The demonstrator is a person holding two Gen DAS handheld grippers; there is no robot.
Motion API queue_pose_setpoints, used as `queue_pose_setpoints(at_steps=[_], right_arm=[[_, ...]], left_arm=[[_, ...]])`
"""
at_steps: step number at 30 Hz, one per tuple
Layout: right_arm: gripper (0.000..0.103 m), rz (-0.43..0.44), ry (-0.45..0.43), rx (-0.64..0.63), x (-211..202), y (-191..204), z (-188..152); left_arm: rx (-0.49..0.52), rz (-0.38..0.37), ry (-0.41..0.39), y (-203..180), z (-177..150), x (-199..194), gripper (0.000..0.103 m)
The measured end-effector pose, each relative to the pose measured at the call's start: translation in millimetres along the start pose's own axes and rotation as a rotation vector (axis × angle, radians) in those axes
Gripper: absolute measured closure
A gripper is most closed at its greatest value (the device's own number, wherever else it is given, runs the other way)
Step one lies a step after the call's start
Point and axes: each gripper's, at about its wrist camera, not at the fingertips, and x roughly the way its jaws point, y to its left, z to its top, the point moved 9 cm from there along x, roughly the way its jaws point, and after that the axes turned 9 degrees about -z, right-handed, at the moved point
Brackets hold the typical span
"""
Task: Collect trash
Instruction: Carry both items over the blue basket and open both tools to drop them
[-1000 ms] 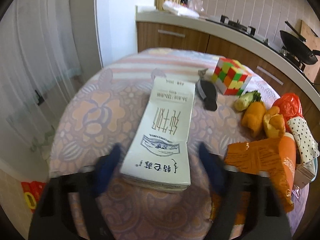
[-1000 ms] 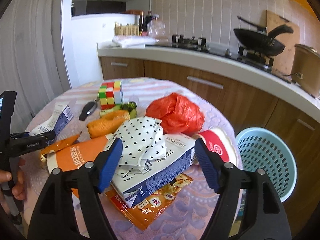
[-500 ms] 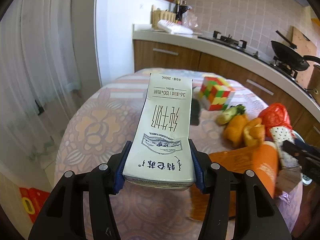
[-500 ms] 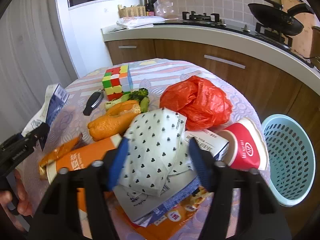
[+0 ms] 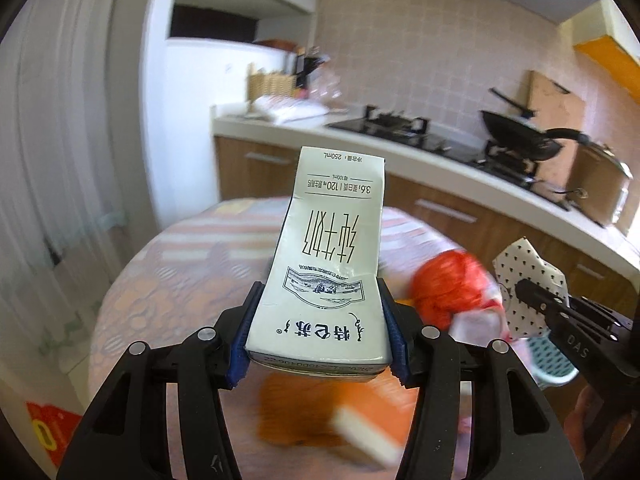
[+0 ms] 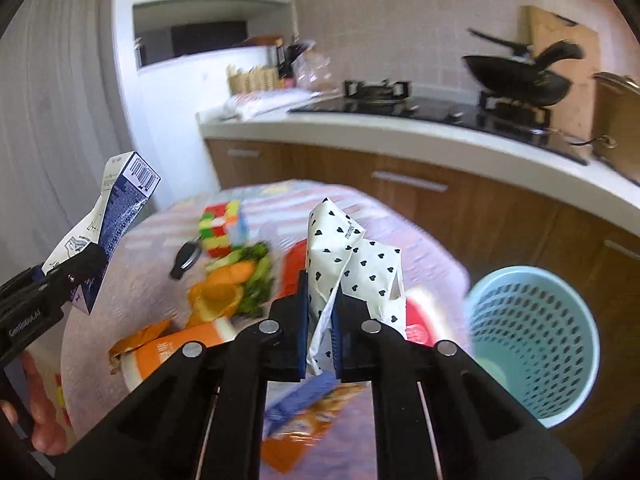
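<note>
Left wrist view: the milk carton (image 5: pixel 324 276) is clamped between the fingers of the left gripper (image 5: pixel 318 338) and held above the table (image 5: pixel 180 248).

Right wrist view: the dotted wrapper (image 6: pixel 352 268) is pinched by the right gripper (image 6: pixel 321 332), fingers nearly together, also held off the table. Step judged: carry phase w/ both items. Next, both must be brought over the blue basket (image 6: pixel 536 344), lower right, then released.
</note>
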Motion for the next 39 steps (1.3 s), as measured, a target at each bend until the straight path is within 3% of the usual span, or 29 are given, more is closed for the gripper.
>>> queue_pose_setpoints(at_steps=[6,11,16,23,29,31,33,35,39], right_arm=[[0.096,-0.109,-0.028,0.067,-10,-76,9],[0.096,-0.197,-0.023,0.125,-10,-146,5],[0.096,-0.270,0.037,0.190,4,-209,-14],[0.096,-0.321,0.163,0.261,35,-259,-61],[0.095,-0.303,0.282,0.312,63,-283,-93],[0.091,-0.300,0.304,0.320,70,-287,-97],[0.067,-0.299,0.315,0.326,73,-289,-97],[0.051,-0.313,0.300,0.332,71,-290,-97],[0.051,-0.303,0.287,0.365,66,-294,-95]], left_arm=[[0.060,-0.131,0.004,-90,10,27,0.052],[0.094,-0.242,0.062,-168,4,65,0.052],[0.134,-0.336,0.130,-236,-17,102,0.052],[0.148,-0.422,0.302,-291,-62,159,0.051],[0.112,-0.471,0.446,-304,-96,200,0.051],[0.106,-0.473,0.473,-303,-104,208,0.046],[0.105,-0.466,0.466,-301,-105,210,0.024],[0.110,-0.474,0.450,-299,-103,208,0.023],[0.107,-0.465,0.415,-296,-92,199,0.023]])
